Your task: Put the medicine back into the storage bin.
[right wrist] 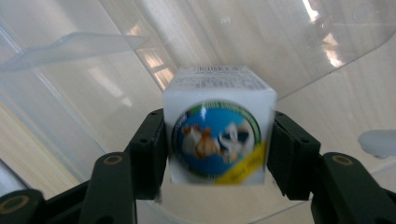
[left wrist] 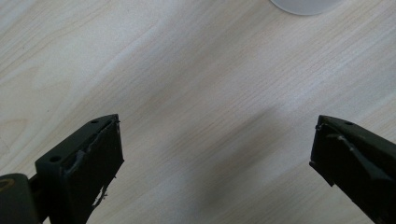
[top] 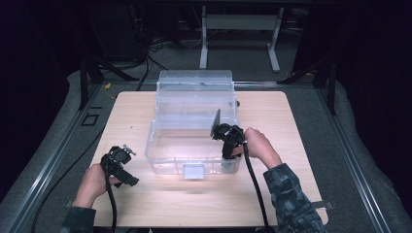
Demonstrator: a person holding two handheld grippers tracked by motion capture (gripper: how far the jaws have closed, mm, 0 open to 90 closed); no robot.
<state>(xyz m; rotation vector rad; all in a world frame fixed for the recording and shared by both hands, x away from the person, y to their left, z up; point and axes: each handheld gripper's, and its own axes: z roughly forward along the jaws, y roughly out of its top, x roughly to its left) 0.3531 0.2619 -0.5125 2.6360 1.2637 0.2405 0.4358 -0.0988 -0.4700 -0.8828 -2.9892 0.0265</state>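
A clear plastic bin [top: 160, 145] stands mid-table with its lid [top: 194, 82] raised at the back. My right gripper [top: 219, 130] hangs over the bin's right side. In the right gripper view, the right gripper [right wrist: 218, 140] is shut on a small white box [right wrist: 218, 93] with a round blue and green picture, its pads pressing the box's two sides above the bin's clear floor. My left gripper [top: 124, 164] rests low over the table, left of the bin. Its jaws [left wrist: 215, 126] stand wide open with bare wood between them.
The wooden table [top: 272, 116] has room on both sides of the bin. A white latch tab [top: 194, 171] sticks out from the bin's front wall. Cables trail from both grippers toward the table's front edge. Dark floor and metal stands lie beyond the table.
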